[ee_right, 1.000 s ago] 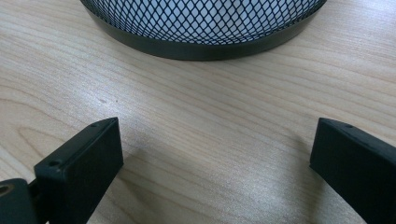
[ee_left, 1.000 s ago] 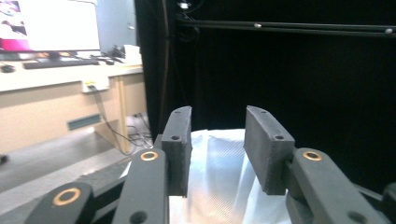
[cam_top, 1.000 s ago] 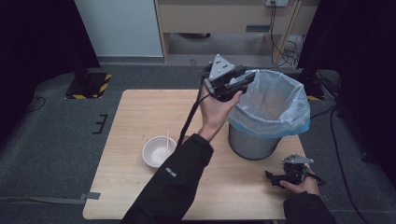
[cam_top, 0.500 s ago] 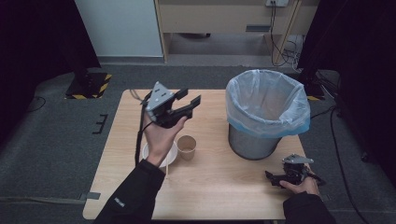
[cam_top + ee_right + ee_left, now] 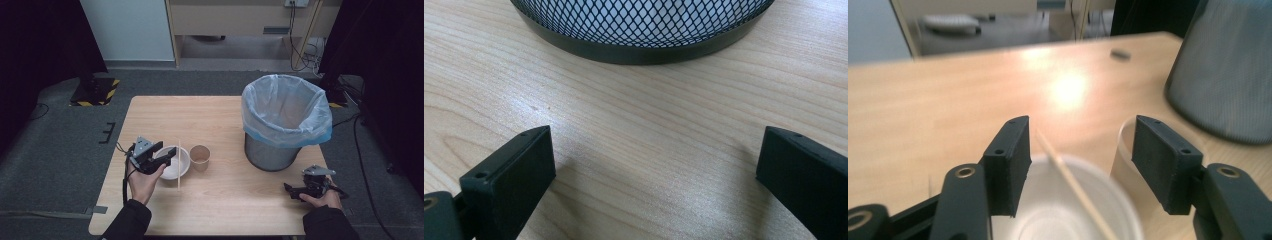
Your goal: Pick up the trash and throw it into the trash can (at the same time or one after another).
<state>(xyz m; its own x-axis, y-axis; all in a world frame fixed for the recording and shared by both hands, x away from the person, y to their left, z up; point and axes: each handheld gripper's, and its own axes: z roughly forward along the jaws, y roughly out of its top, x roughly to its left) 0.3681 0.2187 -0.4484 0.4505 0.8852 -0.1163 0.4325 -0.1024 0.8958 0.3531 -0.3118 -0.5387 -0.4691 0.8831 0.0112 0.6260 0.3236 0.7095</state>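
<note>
The left hand-held gripper (image 5: 159,158) has swung back from the bin (image 5: 286,122) and now hovers low over the bowl (image 5: 176,161), jaws spread and empty; probably another pickup is starting. A stick (image 5: 179,165) lies across the bowl, and a paper cup (image 5: 200,157) stands just beside it, crowding the approach. Nearer the bin, the right hand-held gripper (image 5: 304,189) rests on the worktop (image 5: 215,120), released.
</note>
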